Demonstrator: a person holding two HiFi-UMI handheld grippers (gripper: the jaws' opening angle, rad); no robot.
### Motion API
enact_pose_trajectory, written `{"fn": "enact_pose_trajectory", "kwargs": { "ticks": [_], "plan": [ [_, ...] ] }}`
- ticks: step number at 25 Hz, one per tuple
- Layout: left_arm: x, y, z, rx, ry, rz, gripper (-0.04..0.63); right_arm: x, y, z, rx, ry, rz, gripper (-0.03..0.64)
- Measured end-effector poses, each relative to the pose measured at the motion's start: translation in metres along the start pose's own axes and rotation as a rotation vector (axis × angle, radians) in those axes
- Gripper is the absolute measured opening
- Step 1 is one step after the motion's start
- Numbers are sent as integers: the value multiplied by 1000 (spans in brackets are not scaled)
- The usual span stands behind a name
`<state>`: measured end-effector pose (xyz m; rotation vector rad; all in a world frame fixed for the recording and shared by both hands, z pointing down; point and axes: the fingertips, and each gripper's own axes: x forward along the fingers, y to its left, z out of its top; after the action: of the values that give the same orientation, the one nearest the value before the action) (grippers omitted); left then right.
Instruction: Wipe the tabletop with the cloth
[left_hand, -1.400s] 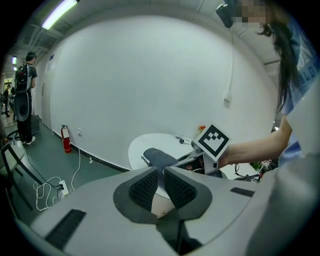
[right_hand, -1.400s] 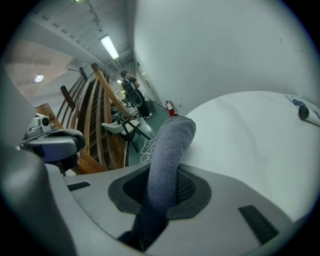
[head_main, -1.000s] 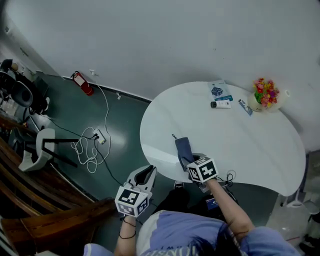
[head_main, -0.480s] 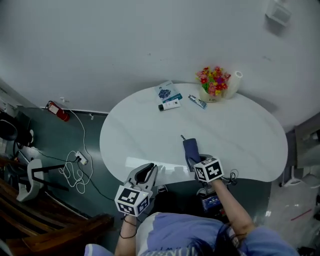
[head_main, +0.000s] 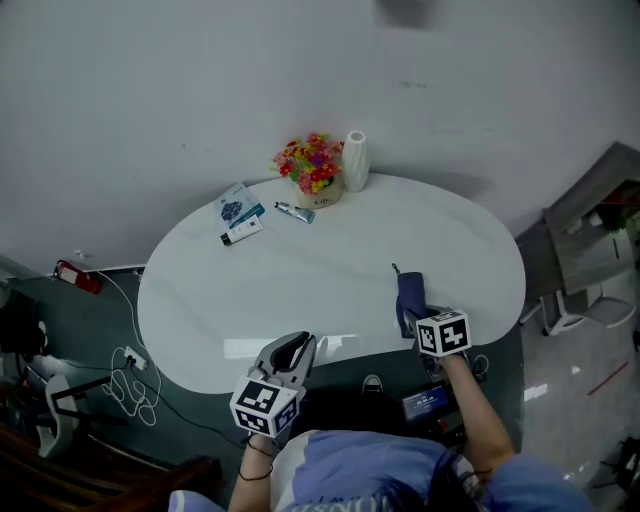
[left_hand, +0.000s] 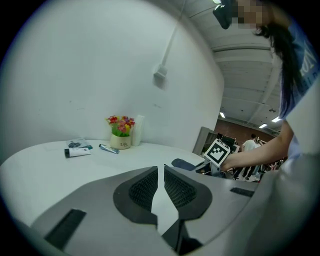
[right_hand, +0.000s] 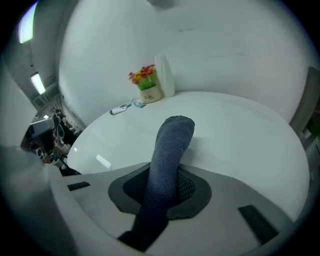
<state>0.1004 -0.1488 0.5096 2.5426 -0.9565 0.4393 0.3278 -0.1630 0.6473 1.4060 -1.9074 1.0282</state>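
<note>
Right gripper jaws pinching the cloth, draped on the table at 4 o'clock; left gripper, jaws pressed together, empty, hovers at 6 o'clock

Tabletop: smooth, glossy white, mirroring a patch of light. Cloth: dark blue, matt, finely ribbed knit. Left gripper and right gripper: matt grey plastic shells; pads black, matt, with a fine grid texture.
</note>
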Motion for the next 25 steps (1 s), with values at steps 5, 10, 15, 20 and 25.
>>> {"fn": "enact_pose_trajectory", "kwargs": {
  "ticks": [5,10,15,20,25],
  "plan": [
    [42,-48,3,15,4,-64,34,-52,-98,-19,87,-29,-135,71],
    [67,-87,1,38,28,-122,34,-94,-175,-42,172,-45,-243,71],
    [73,-105,4,61,38,-136,34,-125,-231,-63,256,-67,-321,71],
    [65,-104,0,68,51,-104,34,-145,-266,-82,307,-73,-374,71],
    [53,-100,-8,48,54,-55,34,-154,-280,-90,336,-81,-391,71]
  ]
}}
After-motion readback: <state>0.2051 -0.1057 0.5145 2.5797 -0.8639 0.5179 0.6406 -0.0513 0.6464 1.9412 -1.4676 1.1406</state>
